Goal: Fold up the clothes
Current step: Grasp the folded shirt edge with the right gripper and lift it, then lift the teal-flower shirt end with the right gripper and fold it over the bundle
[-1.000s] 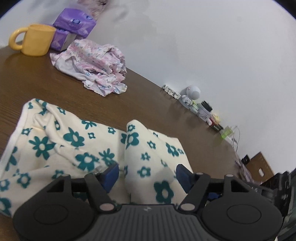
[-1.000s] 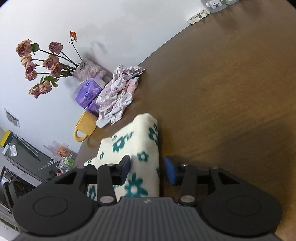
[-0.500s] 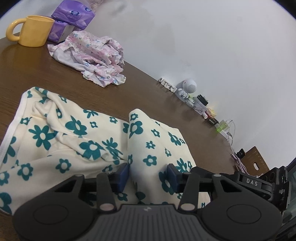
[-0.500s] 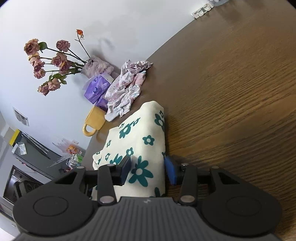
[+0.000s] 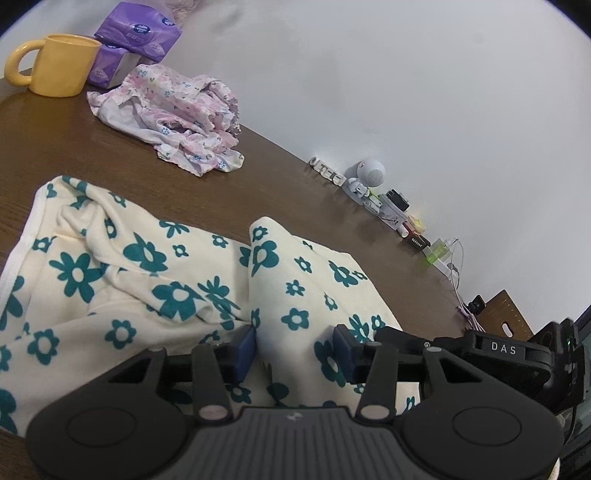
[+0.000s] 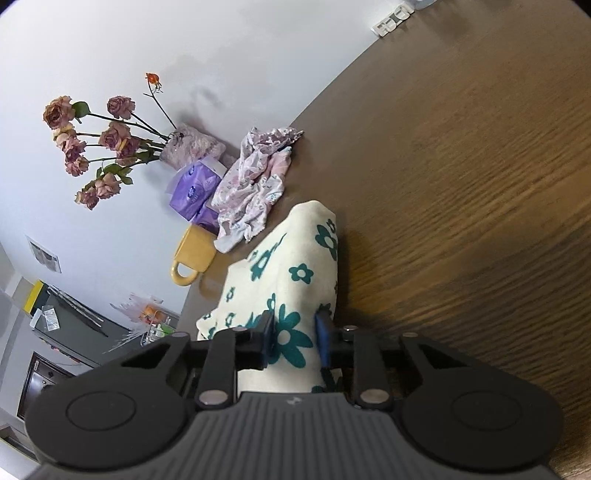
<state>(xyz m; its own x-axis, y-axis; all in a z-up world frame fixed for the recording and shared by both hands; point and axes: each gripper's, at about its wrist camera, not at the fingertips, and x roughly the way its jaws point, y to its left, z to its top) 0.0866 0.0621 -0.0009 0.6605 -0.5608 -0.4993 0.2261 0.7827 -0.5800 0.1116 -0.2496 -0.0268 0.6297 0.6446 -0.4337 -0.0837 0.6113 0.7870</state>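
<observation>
Crumpled pink floral garment [image 5: 173, 114], yellow mug [image 5: 59, 64], purple tissue packs [image 5: 138, 35] at 11 o'clock on tabletop [image 5: 55, 147]. Cream teal-flowered cloth [image 5: 147, 280] lies near, ridge running 12 to 6. Left gripper [image 5: 293, 349] and right gripper [image 6: 293, 338] each pinch a fold of it.

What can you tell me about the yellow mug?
The mug is mustard yellow and smooth, like glazed ceramic, with one big loop handle. It stands upright on the brown table near the wall, right beside the purple tissue packs, with the crumpled pink garment close by. No tool touches it. I can't see inside it.
</observation>
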